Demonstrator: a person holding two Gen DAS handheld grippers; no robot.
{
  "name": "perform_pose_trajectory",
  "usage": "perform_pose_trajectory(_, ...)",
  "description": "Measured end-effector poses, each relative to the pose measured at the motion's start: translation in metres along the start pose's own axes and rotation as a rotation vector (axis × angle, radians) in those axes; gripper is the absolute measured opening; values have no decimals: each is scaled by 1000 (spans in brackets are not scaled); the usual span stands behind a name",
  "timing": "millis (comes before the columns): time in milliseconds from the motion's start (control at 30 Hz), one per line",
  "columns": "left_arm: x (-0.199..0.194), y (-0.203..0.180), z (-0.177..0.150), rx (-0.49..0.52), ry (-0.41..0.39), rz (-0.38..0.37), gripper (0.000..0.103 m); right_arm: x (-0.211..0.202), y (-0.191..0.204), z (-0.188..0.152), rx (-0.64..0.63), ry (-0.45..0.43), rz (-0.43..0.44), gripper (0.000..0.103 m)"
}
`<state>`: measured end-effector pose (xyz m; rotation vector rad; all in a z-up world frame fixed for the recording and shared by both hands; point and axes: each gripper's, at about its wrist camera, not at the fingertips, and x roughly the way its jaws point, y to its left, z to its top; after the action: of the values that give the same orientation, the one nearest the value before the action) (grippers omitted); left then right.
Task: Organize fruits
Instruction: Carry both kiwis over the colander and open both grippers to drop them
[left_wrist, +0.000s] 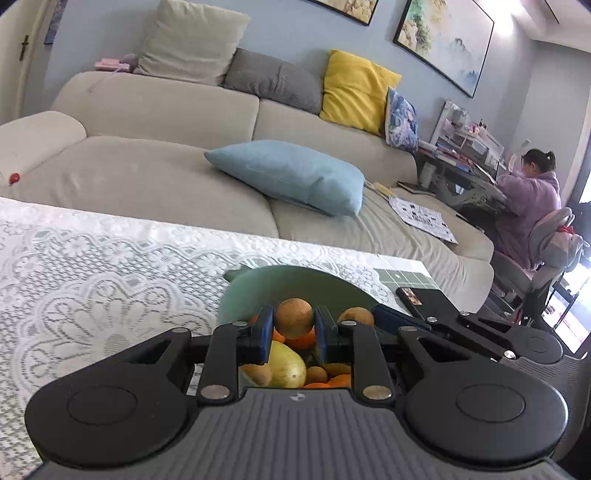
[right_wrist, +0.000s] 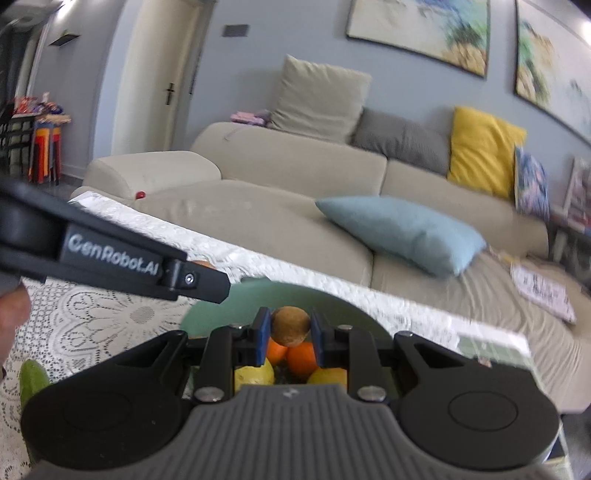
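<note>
1. Your left hand-held gripper (left_wrist: 294, 325) is clamped on a round, matte brown fruit (left_wrist: 293, 318) above the smooth green bowl (left_wrist: 243, 291).
2. Your right hand-held gripper (right_wrist: 287, 326) pinches a rough brown ball-shaped fruit (right_wrist: 290, 325), tilted slightly downward over the lace-covered bench (right_wrist: 96, 317).
</note>
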<state>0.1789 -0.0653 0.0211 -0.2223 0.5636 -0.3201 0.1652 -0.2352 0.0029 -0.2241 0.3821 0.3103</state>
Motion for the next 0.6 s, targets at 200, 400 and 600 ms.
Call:
perform_pose_trajectory(200, 23, -4, -5, 0, 45, -3, 26, 19, -18, -9, 88, 72, 20, 20)
perform_pose_trajectory(400, 38, -3, -7, 0, 74, -2, 26, 35, -22, -15, 112, 121, 42, 20)
perform_pose_trajectory(600, 49, -3, -13, 26, 94, 10, 26, 45, -22, -19, 125, 156, 58, 20)
